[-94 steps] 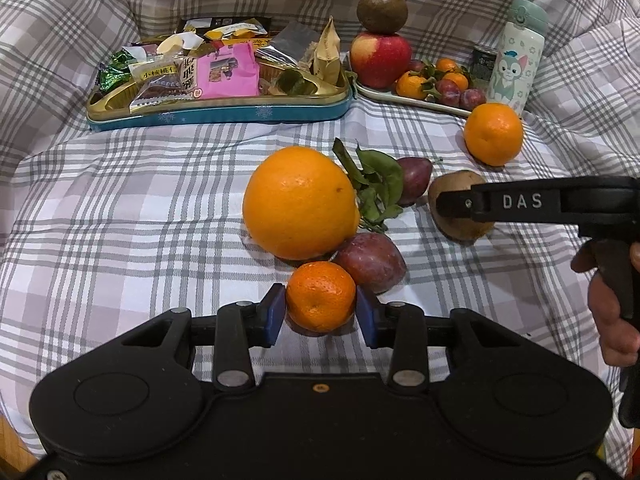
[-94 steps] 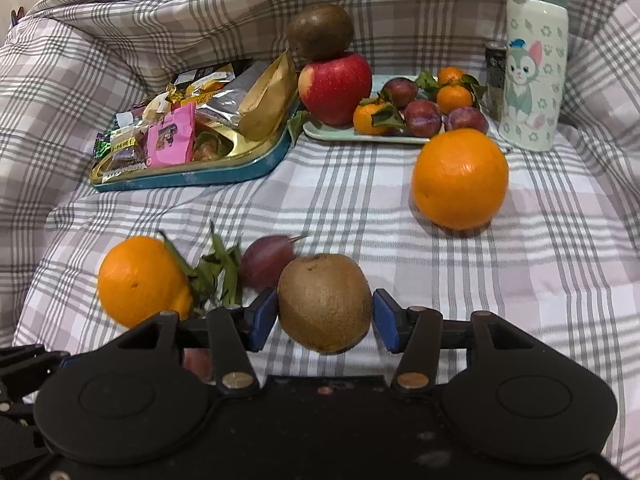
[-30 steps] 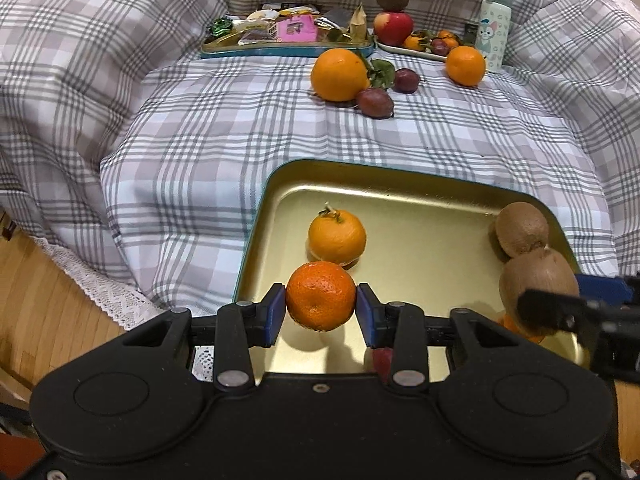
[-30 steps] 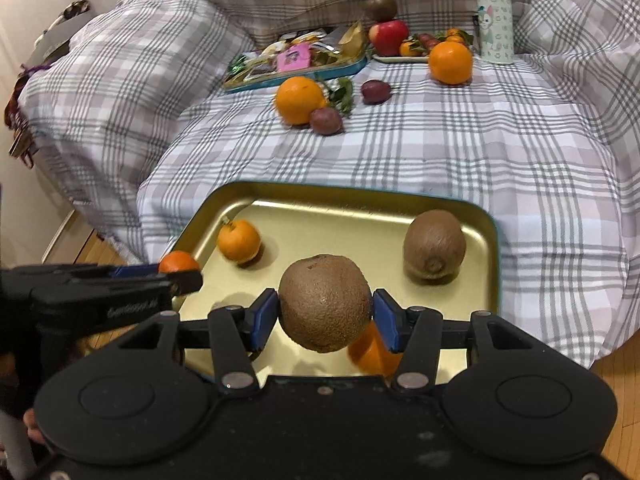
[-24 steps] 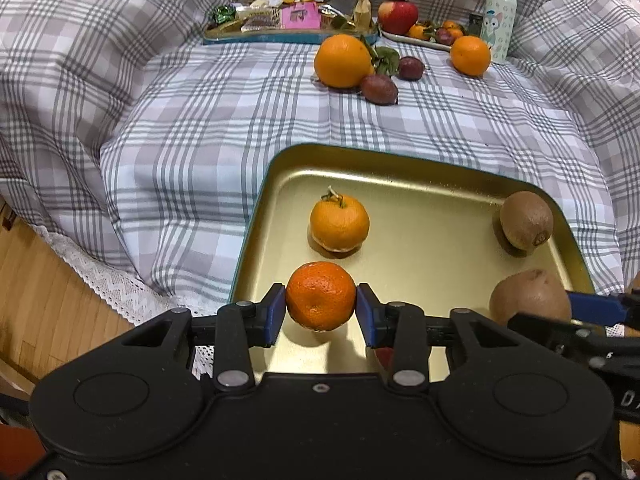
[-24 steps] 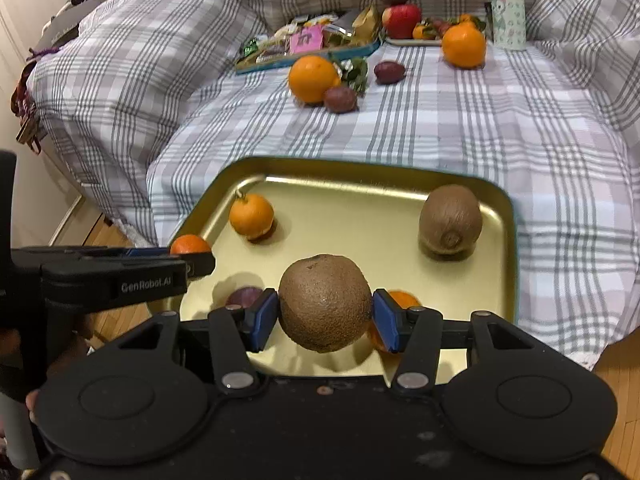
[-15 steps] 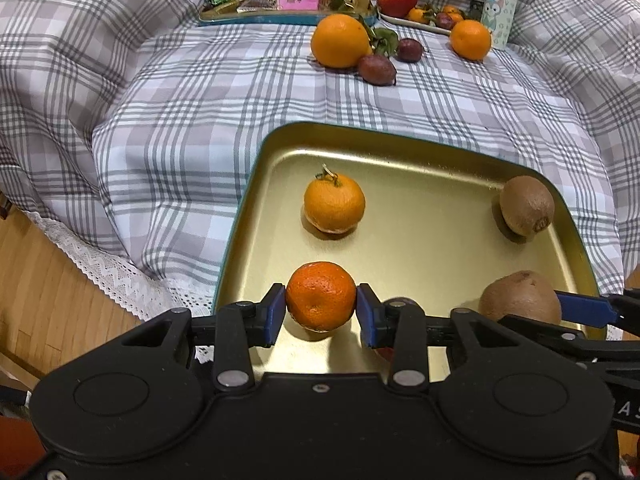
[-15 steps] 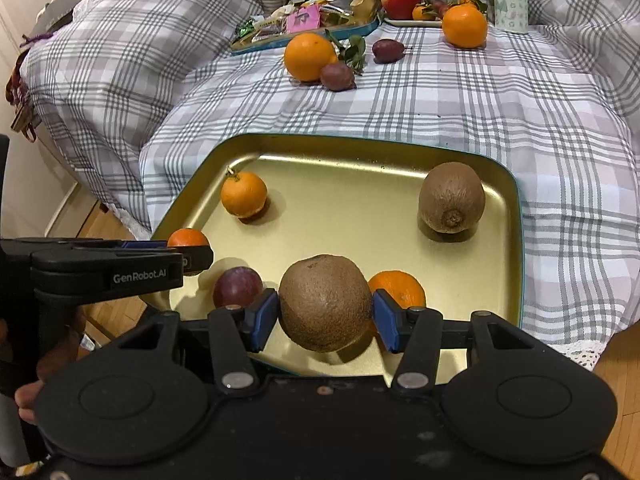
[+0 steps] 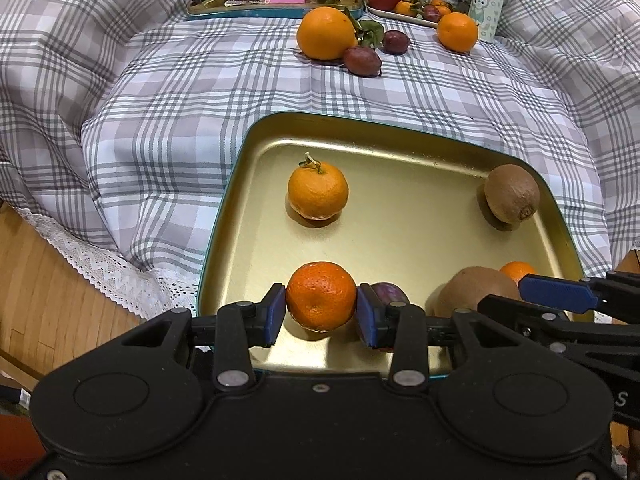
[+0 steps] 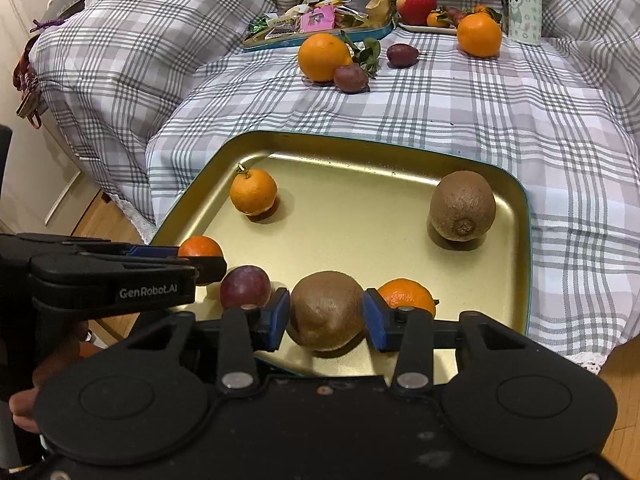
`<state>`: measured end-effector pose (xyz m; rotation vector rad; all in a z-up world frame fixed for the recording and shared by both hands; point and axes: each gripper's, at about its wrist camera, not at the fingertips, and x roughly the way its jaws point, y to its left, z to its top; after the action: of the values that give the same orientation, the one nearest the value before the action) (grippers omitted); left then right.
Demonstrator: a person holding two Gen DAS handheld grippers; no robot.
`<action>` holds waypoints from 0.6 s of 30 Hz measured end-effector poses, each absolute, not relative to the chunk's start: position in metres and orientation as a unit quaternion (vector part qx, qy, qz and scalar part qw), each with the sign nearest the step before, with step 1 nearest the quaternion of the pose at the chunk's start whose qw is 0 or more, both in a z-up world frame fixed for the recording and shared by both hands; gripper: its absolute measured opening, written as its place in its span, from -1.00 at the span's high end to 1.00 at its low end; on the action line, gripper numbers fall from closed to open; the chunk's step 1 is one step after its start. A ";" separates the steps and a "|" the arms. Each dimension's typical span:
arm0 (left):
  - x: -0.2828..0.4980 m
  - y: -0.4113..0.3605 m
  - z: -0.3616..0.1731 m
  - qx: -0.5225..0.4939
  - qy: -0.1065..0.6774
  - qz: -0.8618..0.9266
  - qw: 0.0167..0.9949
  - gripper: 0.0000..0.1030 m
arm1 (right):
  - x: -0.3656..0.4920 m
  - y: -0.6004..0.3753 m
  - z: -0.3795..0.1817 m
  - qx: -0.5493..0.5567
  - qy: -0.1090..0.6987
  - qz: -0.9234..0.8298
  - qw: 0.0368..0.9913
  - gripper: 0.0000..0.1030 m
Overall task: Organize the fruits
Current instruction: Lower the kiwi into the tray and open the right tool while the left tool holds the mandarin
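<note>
Now I hold both loads low over the gold tray (image 9: 400,152): left claw (image 9: 321,314) pinching a mandarin (image 9: 321,296) at its near-left corner, right claw (image 10: 326,320) pinching a kiwi (image 10: 326,310) near the front edge.

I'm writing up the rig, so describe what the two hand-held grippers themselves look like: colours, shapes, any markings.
Both are matte black plastic with a broad body bearing two round embossed discs and silver pivot pins. The left hand-held gripper and right hand-held gripper have slim black fingers tipped with blue pads. Seen side-on, the left one's body carries white "GenRobot.AI" lettering. No cables show. A bare hand grips its handle.
</note>
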<state>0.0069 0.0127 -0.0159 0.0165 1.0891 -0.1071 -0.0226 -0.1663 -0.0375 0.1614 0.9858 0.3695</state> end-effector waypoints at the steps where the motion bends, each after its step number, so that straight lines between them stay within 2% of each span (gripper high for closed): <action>1: 0.006 0.013 -0.016 0.008 0.518 -0.051 0.854 0.07 | -0.023 -0.167 -0.038 0.078 0.470 0.175 0.861 0.14; 18: 0.000 0.015 -0.012 0.007 0.520 -0.054 0.853 0.07 | -0.023 -0.169 -0.037 0.086 0.471 0.174 0.860 0.14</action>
<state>0.0002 0.0152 -0.0121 0.0150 1.0941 -0.1136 -0.0228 -0.1686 -0.0375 0.1803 0.9891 0.3650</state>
